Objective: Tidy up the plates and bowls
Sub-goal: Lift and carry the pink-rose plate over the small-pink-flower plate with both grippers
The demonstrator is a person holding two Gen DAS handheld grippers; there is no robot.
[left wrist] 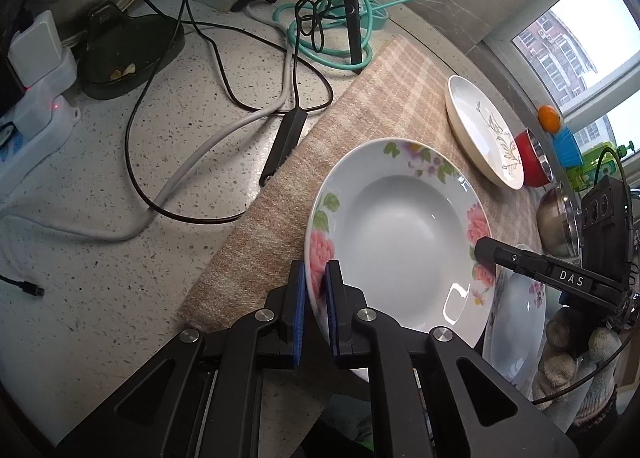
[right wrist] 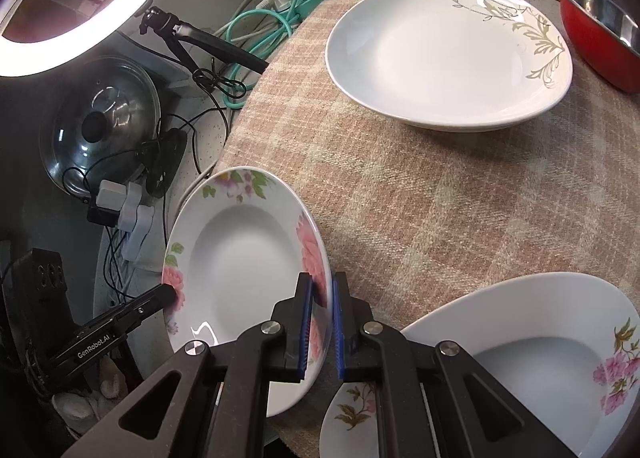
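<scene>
Both grippers, left gripper (left wrist: pixel 316 282) and right gripper (right wrist: pixel 322 306), were clamped on opposite rims of the rose plate (left wrist: pixel 400 225), which I held tilted above the checked cloth (left wrist: pixel 360 105). I judged stacking barely begun: leaf-pattern plate (right wrist: pixel 440 53), red bowl (right wrist: pixel 600 17) and pink-flowered plate (right wrist: pixel 540 358) sat apart.

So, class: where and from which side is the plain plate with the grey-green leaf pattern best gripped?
Grip the leaf-pattern plate by its thin raised rim, from the near edge facing the grippers. It sits flat on the checked cloth on a small foot, so the rim overhangs, probably leaving room for one finger underneath.
</scene>
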